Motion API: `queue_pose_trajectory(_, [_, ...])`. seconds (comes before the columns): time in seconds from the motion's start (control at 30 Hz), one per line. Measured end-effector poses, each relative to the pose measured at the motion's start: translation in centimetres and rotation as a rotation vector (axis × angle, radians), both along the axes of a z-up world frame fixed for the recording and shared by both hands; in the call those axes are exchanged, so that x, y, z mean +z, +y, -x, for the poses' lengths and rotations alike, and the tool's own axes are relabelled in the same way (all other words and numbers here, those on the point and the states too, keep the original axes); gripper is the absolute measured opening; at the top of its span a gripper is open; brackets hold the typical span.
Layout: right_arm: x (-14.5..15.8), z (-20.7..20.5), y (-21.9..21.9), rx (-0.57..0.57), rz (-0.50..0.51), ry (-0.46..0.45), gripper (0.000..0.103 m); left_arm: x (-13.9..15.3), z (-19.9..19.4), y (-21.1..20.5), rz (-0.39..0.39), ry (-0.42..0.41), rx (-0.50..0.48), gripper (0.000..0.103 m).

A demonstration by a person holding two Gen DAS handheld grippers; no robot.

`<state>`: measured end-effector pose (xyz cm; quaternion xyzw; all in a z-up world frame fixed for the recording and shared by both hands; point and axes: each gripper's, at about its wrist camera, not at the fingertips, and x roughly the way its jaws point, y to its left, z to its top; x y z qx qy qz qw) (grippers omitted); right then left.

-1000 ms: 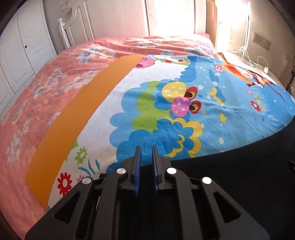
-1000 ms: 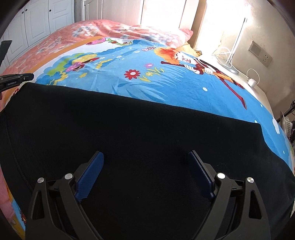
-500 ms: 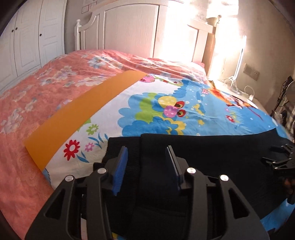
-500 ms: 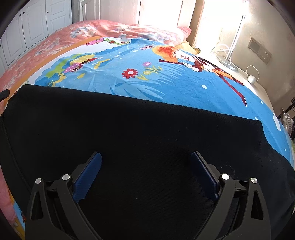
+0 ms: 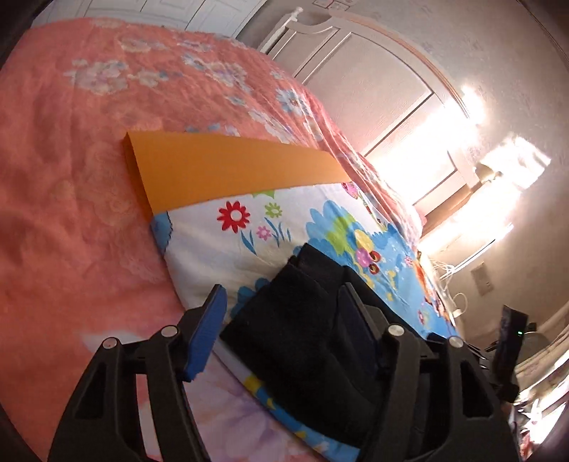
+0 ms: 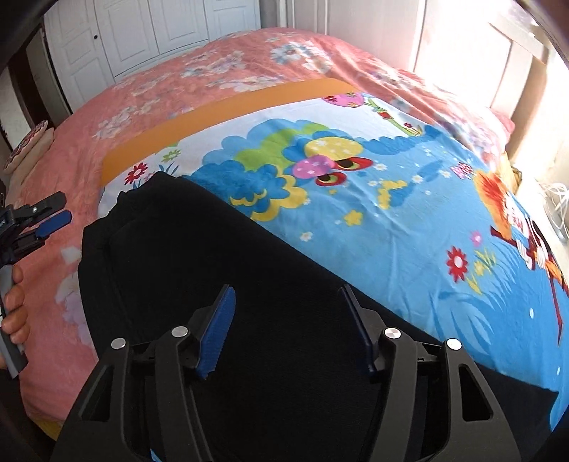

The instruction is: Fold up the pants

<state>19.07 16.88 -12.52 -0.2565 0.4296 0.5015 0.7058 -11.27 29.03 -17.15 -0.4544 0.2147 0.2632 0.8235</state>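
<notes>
The black pants (image 6: 249, 284) lie flat on the cartoon blanket (image 6: 409, 220), one folded end toward the pink side. In the left wrist view that end (image 5: 302, 320) lies under and between the fingers of my left gripper (image 5: 284, 312). Its jaws are opening and the pads do not press the cloth. The same left gripper (image 6: 46, 216) shows at the left edge of the right wrist view, held by a hand (image 6: 14, 309), off the pants' end. My right gripper (image 6: 288, 320) hovers over the middle of the pants. Its jaws are closing with only flat fabric below them, and they grip nothing.
A pink floral quilt (image 6: 213, 71) covers the bed, and an orange band (image 6: 227, 110) edges the blanket. White wardrobe doors (image 6: 142, 32) stand behind. The headboard (image 5: 355, 71) and a bright window are at the far end. Cables (image 6: 558, 199) lie at the right.
The left gripper's jaws, nearly shut at the pants' edge before, have spread, and the gripper has rolled and drawn away to the pants' end. The right gripper swung left along the pants and its jaws narrowed.
</notes>
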Motion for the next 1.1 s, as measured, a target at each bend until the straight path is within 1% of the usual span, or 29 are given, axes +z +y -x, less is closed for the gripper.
queue_pose_trajectory(0.03, [-0.8, 0.0, 1.6, 0.012, 0.021, 0.002, 0.056, -0.9, 0.5, -0.5, 0.068, -0.038, -0.013, 0.059])
queue_pose_trajectory(0.07, [-1.8, -0.3, 2.9, -0.005, 0.062, -0.028, 0.052, -1.8, 0.8, -0.9, 0.130, -0.091, -0.026, 0.058])
queue_pose_trajectory(0.1, [-2.9, -0.6, 3.6, -0.038, 0.102, -0.068, 0.053, -2.6, 1.2, -1.3, 0.185, -0.136, -0.034, 0.057])
queue_pose_trajectory(0.17, [-3.8, -1.6, 3.4, -0.083, 0.088, -0.044, 0.055, -4.2, 1.3, -1.7, 0.254, -0.178, -0.034, 0.056])
queue_pose_trajectory(0.2, [-3.9, -1.7, 3.0, -0.092, 0.078, -0.038, 0.055, -4.9, 1.2, -1.7, 0.276, -0.184, -0.029, 0.056])
queue_pose_trajectory(0.23, [-3.8, -1.5, 3.0, -0.085, 0.076, -0.053, 0.056, -5.6, 1.1, -1.6, 0.296, -0.163, -0.012, 0.055])
queue_pose_trajectory(0.27, [-3.6, -1.4, 2.8, -0.078, 0.076, -0.070, 0.057, -6.1, 1.0, -1.5, 0.307, -0.158, 0.002, 0.049])
queue_pose_trajectory(0.3, [-3.2, -1.3, 2.5, -0.079, 0.073, -0.071, 0.057, -6.5, 0.8, -1.4, 0.315, -0.175, 0.001, 0.048])
queue_pose_trajectory(0.37, [-1.9, -1.2, 1.5, -0.115, 0.028, -0.051, 0.058, -7.0, 0.4, -1.0, 0.321, -0.177, 0.009, 0.048])
queue_pose_trajectory(0.4, [-1.3, -1.2, 0.6, -0.138, 0.001, -0.023, 0.062, -7.2, 0.2, -0.8, 0.330, -0.196, 0.008, 0.047])
queue_pose_trajectory(0.43, [-1.0, -1.1, -0.3, -0.156, -0.003, -0.001, 0.062, -7.4, 0.0, -0.5, 0.344, -0.213, 0.008, 0.047])
queue_pose_trajectory(0.5, [-0.7, -0.5, -2.3, -0.181, 0.025, -0.010, 0.063, -7.7, -0.4, 0.3, 0.351, -0.223, 0.019, 0.047])
queue_pose_trajectory(0.53, [-0.6, -0.1, -3.6, -0.189, 0.030, -0.022, 0.066, -7.8, -0.7, 0.7, 0.350, -0.230, 0.018, 0.047])
queue_pose_trajectory(0.57, [-0.7, 0.2, -4.8, -0.195, 0.035, -0.038, 0.072, -8.0, -0.9, 1.0, 0.348, -0.234, 0.011, 0.047])
queue_pose_trajectory(0.6, [-1.0, 0.6, -5.9, -0.202, 0.051, -0.069, 0.076, -8.2, -1.1, 1.2, 0.345, -0.228, 0.010, 0.039])
queue_pose_trajectory(0.67, [-2.3, 0.7, -7.9, -0.238, 0.109, -0.166, 0.081, -8.4, -1.6, 1.6, 0.339, -0.194, 0.012, 0.021])
queue_pose_trajectory(0.7, [-3.0, 0.4, -8.8, -0.259, 0.108, -0.169, 0.086, -8.2, -1.8, 1.6, 0.330, -0.189, 0.011, 0.014])
queue_pose_trajectory(0.73, [-3.4, -0.2, -9.7, -0.275, 0.058, -0.134, 0.088, -7.7, -1.9, 1.6, 0.314, -0.182, 0.015, 0.013])
queue_pose_trajectory(0.77, [-3.7, -0.9, -10.1, -0.287, 0.034, -0.089, 0.091, -6.8, -2.0, 1.3, 0.288, -0.173, 0.017, 0.012])
queue_pose_trajectory(0.8, [-3.7, -1.5, -10.2, -0.295, 0.025, -0.051, 0.091, -5.6, -2.1, 0.9, 0.252, -0.158, 0.015, 0.012])
queue_pose_trajectory(0.83, [-3.4, -1.8, -10.3, -0.301, 0.029, -0.031, 0.091, -4.2, -2.4, 0.4, 0.208, -0.137, 0.011, 0.012])
queue_pose_trajectory(0.87, [-3.0, -2.0, -10.5, -0.317, 0.037, -0.017, 0.091, -2.5, -2.8, -0.3, 0.155, -0.106, 0.003, 0.012])
queue_pose_trajectory(0.9, [-2.2, -2.3, -11.4, -0.333, 0.009, 0.020, 0.092, -0.5, -3.7, -1.2, 0.083, -0.053, -0.007, 0.012])
queue_pose_trajectory(0.93, [-1.4, -2.9, -12.7, -0.348, -0.041, 0.084, 0.092, 1.6, -4.7, -2.6, -0.004, 0.008, -0.023, 0.012])
queue_pose_trajectory(1.0, [0.0, -4.3, -15.9, -0.411, -0.119, 0.214, 0.092, 5.9, -7.4, -6.7, -0.212, 0.111, -0.080, 0.012])
queue_pose_trajectory(1.07, [1.1, -6.2, -19.8, -0.489, -0.214, 0.336, 0.092, 9.5, -10.4, -12.2, -0.426, 0.188, -0.152, 0.012])
queue_pose_trajectory(1.1, [1.6, -7.2, -21.8, -0.533, -0.252, 0.377, 0.092, 10.6, -12.0, -15.4, -0.533, 0.228, -0.191, 0.012])
